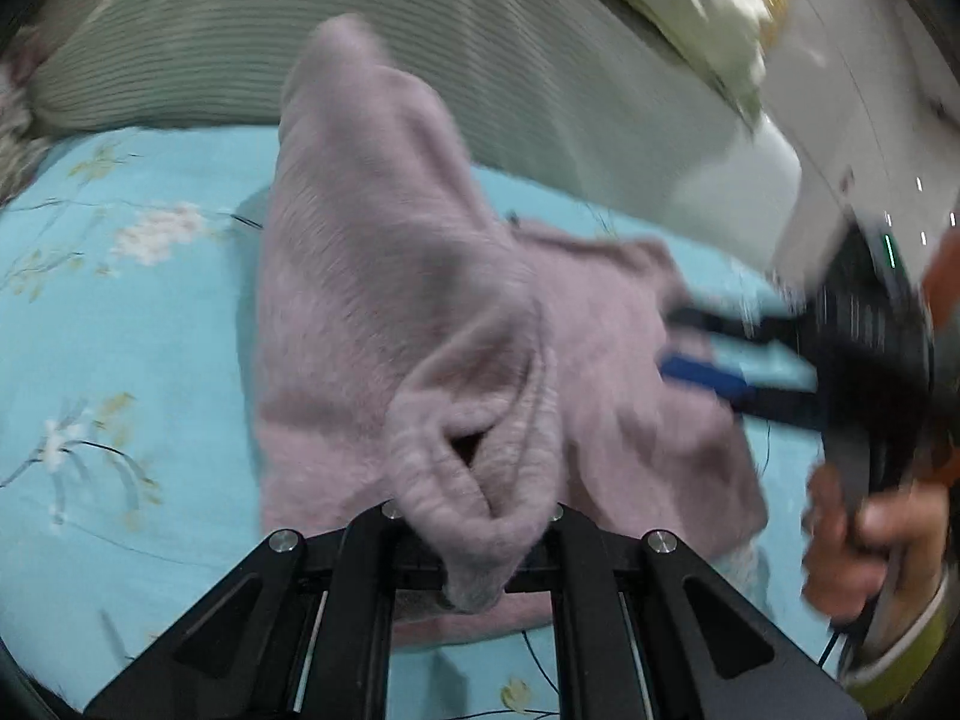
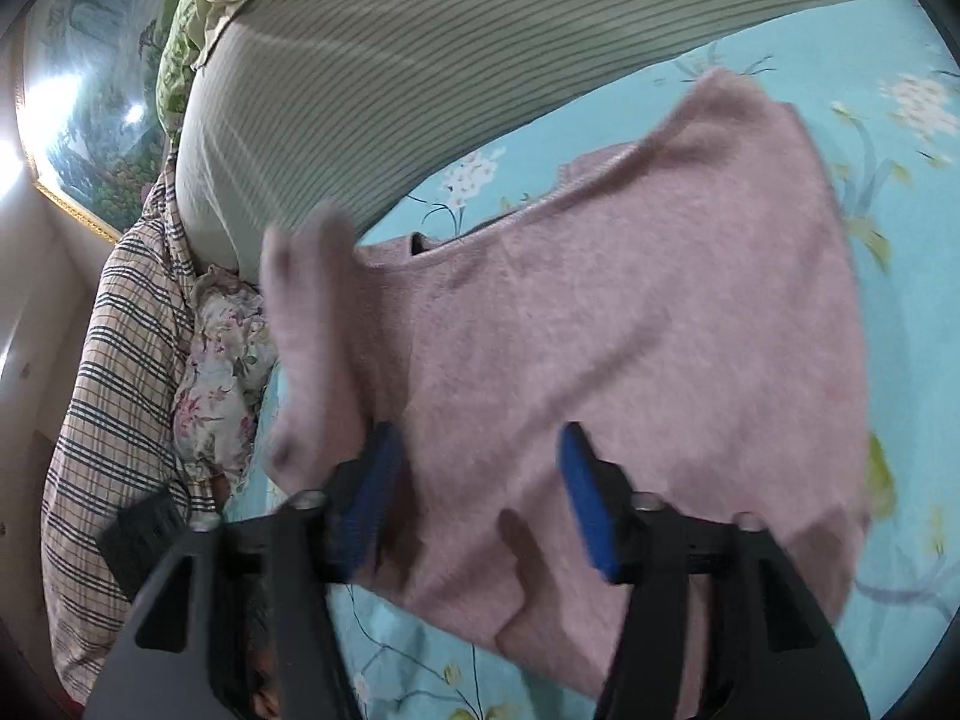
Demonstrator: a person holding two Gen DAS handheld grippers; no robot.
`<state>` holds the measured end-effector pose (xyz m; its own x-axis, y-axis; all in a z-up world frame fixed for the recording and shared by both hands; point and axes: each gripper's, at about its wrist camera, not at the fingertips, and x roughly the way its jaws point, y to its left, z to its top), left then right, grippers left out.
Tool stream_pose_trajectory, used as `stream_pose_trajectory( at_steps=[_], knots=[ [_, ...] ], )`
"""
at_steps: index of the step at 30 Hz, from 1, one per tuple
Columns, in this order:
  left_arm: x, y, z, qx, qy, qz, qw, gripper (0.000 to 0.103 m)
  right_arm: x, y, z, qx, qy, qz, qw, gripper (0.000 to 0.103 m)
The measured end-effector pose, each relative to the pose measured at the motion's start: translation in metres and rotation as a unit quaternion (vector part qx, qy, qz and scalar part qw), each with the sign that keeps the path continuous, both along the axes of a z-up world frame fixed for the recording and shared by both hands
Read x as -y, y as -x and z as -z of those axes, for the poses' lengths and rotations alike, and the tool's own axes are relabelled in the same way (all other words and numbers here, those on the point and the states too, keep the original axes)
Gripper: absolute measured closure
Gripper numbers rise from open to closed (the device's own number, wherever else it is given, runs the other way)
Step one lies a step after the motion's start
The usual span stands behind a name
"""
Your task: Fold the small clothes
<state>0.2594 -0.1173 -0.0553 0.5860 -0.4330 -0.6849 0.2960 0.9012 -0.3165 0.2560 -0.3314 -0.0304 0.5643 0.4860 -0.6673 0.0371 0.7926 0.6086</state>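
Note:
A small pink knit sweater (image 1: 384, 324) lies partly spread on the turquoise floral bedsheet (image 1: 120, 312). My left gripper (image 1: 474, 546) is shut on a bunched fold of the sweater and lifts it off the bed. My right gripper (image 2: 474, 480) is open, its blue pads (image 2: 585, 498) apart just above the sweater (image 2: 630, 330), with a raised flap of it beside the left pad. The right gripper also shows in the left wrist view (image 1: 720, 360), reaching over the sweater's right side, held by a hand.
A green striped quilt (image 1: 300, 48) lies along the far side of the bed. A plaid blanket (image 2: 114, 372) and a floral pillow (image 2: 222, 372) sit at the left in the right wrist view. A framed picture (image 2: 90, 90) hangs on the wall.

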Motion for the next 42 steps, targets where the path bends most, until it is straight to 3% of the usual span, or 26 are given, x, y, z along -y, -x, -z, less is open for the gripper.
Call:
stream_pose_trajectory(
  at_steps=[3, 9, 15, 16, 17, 19, 26, 31, 33, 38, 42],
  knots=[
    [0.011, -0.003, 0.013, -0.017, 0.002, 0.019, 0.9997, 0.095, -0.007, -0.025, 0.009, -0.008, -0.022, -0.026, 0.999, 0.030],
    [0.012, -0.006, 0.019, -0.023, 0.010, 0.030, 0.9993, 0.095, -0.019, -0.067, 0.034, -0.046, -0.007, -0.029, 0.998, 0.027],
    [-0.002, -0.002, 0.017, -0.025, 0.024, 0.039, 0.9987, 0.095, -0.034, -0.102, 0.039, -0.033, 0.005, -0.025, 0.999, 0.027],
    [-0.007, -0.002, 0.018, -0.025, 0.024, 0.039, 0.9986, 0.095, -0.034, -0.107, 0.039, -0.030, 0.009, -0.025, 0.999, 0.030],
    [-0.008, -0.002, 0.017, -0.026, 0.025, 0.039, 0.9986, 0.095, -0.034, -0.114, 0.040, -0.030, 0.019, -0.020, 0.999, 0.052],
    [-0.006, -0.003, 0.014, -0.026, 0.023, 0.039, 0.9986, 0.095, -0.034, -0.120, 0.039, -0.035, 0.028, -0.016, 0.999, 0.084],
    [0.010, 0.010, -0.018, -0.012, 0.050, 0.071, 0.9961, 0.095, -0.002, -0.084, -0.030, 0.045, 0.045, -0.014, 0.998, 0.089],
    [0.055, 0.018, -0.033, -0.009, 0.069, 0.120, 0.9904, 0.095, 0.038, -0.055, -0.061, 0.065, 0.093, 0.004, 0.994, 0.089],
    [0.071, 0.020, -0.028, -0.013, 0.066, 0.132, 0.9890, 0.095, 0.057, -0.045, -0.057, 0.055, 0.110, 0.021, 0.992, 0.089],
    [0.098, 0.016, 0.003, -0.056, 0.063, 0.146, 0.9858, 0.095, 0.098, -0.031, -0.020, 0.008, 0.096, 0.054, 0.994, 0.089],
    [0.101, 0.013, 0.012, -0.067, 0.052, 0.144, 0.9859, 0.095, 0.105, -0.028, -0.009, 0.007, 0.082, 0.059, 0.995, 0.089]
  ],
)
